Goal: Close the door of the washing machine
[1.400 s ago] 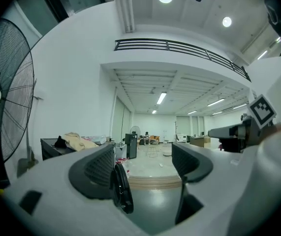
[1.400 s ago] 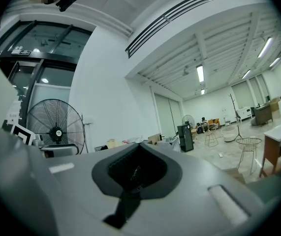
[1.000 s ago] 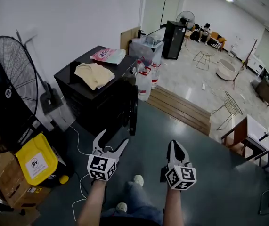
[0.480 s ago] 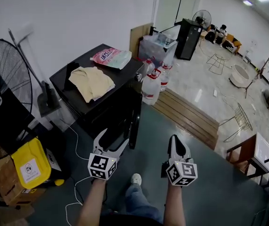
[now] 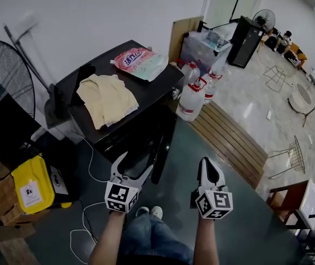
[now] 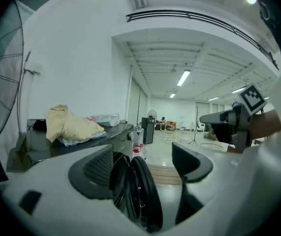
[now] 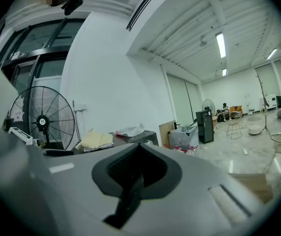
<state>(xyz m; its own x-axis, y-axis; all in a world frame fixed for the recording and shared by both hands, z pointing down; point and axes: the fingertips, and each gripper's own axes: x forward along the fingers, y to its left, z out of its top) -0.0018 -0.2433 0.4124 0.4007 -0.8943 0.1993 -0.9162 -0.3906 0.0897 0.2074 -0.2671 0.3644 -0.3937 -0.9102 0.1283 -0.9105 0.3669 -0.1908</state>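
A black washing machine [image 5: 124,95] stands against the white wall, its round door [image 5: 163,146] swung open toward me. In the left gripper view the door [image 6: 142,193] shows edge-on just past the jaws. My left gripper [image 5: 132,168] is open, held a short way in front of the door's lower edge, empty. Level with it, to the right of the door, my right gripper [image 5: 209,170] is shut with nothing in it. A beige cloth [image 5: 107,97] and a pink packet [image 5: 140,61] lie on the machine's top.
A large black fan [image 5: 0,120] and a yellow container [image 5: 31,184] stand to the left. Water jugs [image 5: 193,98] and a clear bin [image 5: 204,47] sit right of the machine. A wooden step [image 5: 234,142] edges the floor; cables [image 5: 88,214] trail near my feet.
The view has drawn closer to the washing machine, which now sits larger and lower in the head view. Both grippers keep their spots and jaw states.
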